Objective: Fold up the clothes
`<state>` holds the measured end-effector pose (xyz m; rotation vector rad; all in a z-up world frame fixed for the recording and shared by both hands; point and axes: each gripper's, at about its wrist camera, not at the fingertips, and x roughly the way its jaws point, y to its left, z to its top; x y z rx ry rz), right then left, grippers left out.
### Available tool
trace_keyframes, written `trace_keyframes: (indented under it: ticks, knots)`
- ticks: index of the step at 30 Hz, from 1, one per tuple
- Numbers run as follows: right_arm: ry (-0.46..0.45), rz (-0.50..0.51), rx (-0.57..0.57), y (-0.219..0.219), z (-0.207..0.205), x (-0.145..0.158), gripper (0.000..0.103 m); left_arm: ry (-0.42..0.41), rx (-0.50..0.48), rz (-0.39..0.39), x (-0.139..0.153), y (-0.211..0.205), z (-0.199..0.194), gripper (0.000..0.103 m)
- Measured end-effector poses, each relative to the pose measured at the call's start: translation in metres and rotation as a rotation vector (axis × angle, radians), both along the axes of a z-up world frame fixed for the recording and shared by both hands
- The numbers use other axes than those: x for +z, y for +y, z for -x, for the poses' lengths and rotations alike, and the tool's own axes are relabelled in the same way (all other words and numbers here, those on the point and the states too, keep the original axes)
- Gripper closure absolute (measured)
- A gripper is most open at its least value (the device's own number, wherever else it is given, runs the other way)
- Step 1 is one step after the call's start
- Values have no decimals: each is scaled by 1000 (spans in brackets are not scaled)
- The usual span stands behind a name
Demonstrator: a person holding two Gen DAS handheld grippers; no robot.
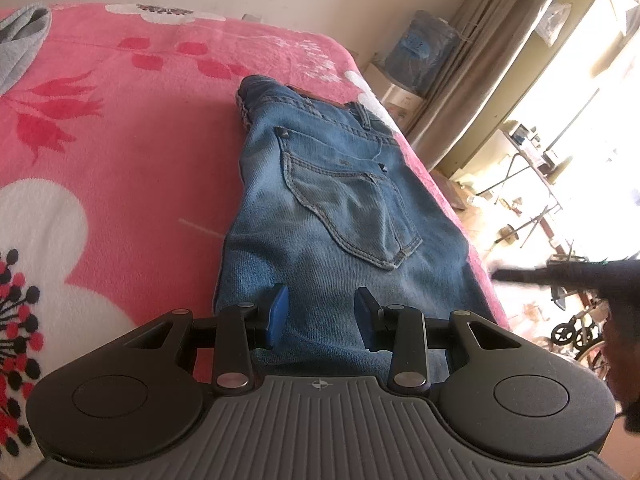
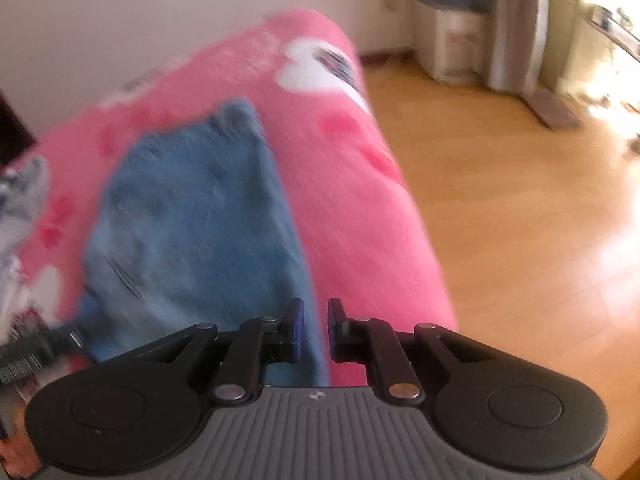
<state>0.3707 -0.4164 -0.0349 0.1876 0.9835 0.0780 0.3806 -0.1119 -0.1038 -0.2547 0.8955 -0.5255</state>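
Observation:
Blue jeans [image 1: 332, 200] lie folded lengthwise on a pink flowered blanket [image 1: 120, 140], back pocket up, waistband at the far end. My left gripper [image 1: 322, 316] hovers open over the near part of the denim, with nothing between its blue pads. The right wrist view is blurred by motion; there the jeans [image 2: 192, 216] stretch away on the blanket [image 2: 352, 220]. My right gripper [image 2: 315, 328] is open with a narrow gap, above the jeans' right edge, holding nothing. A dark blurred shape, the right gripper [image 1: 560, 274], shows at the right of the left wrist view.
A grey garment [image 1: 22, 40] lies at the bed's far left corner. The bed edge runs along the right of the jeans, with wooden floor [image 2: 520, 220] beyond. A water dispenser [image 1: 420, 56], curtain [image 1: 480, 60] and cluttered bright area stand past the bed.

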Motion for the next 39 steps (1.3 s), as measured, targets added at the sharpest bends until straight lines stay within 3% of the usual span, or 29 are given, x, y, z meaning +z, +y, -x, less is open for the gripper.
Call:
trace_keyframes:
  ticks: [3, 5, 7, 11, 15, 17, 21, 26, 31, 33, 35, 39]
  knots:
    - [-35, -43, 115, 17, -24, -7, 91, -3, -4, -6, 0, -1, 0, 67]
    - [-10, 18, 133, 19, -38, -22, 94, -1, -5, -1, 0, 0, 0, 67]
    - [-8, 102, 63, 3, -44, -29, 94, 3, -3, 7, -1, 1, -1, 67]
    - [-16, 28, -78, -41, -44, -15, 93, 4, -5, 13, -2, 2, -2, 67]
    - [-61, -45, 169, -6, -35, 0, 93, 0, -8, 0, -1, 0, -1, 67]
    - [-23, -13, 226, 11, -39, -15, 94, -3, -11, -4, 0, -1, -1, 66]
    - [13, 115, 74, -6, -43, -34, 93, -20, -14, -3, 3, 1, 1, 66]
    - [73, 59, 201, -1, 0, -20, 92, -76, -48, -14, 12, -1, 9, 56]
    - [152, 27, 319, 4, 44, -11, 92, -74, -116, -78, 10, -13, 14, 55]
    - [198, 66, 265, -5, 74, -22, 93, -66, -137, -100, 8, -17, 17, 52]
    - [203, 53, 180, -19, 99, -23, 86, -59, -142, -107, 7, -16, 19, 49]
    - [147, 75, 152, -15, 112, 10, 86, -34, -137, -122, 11, -20, 17, 45]
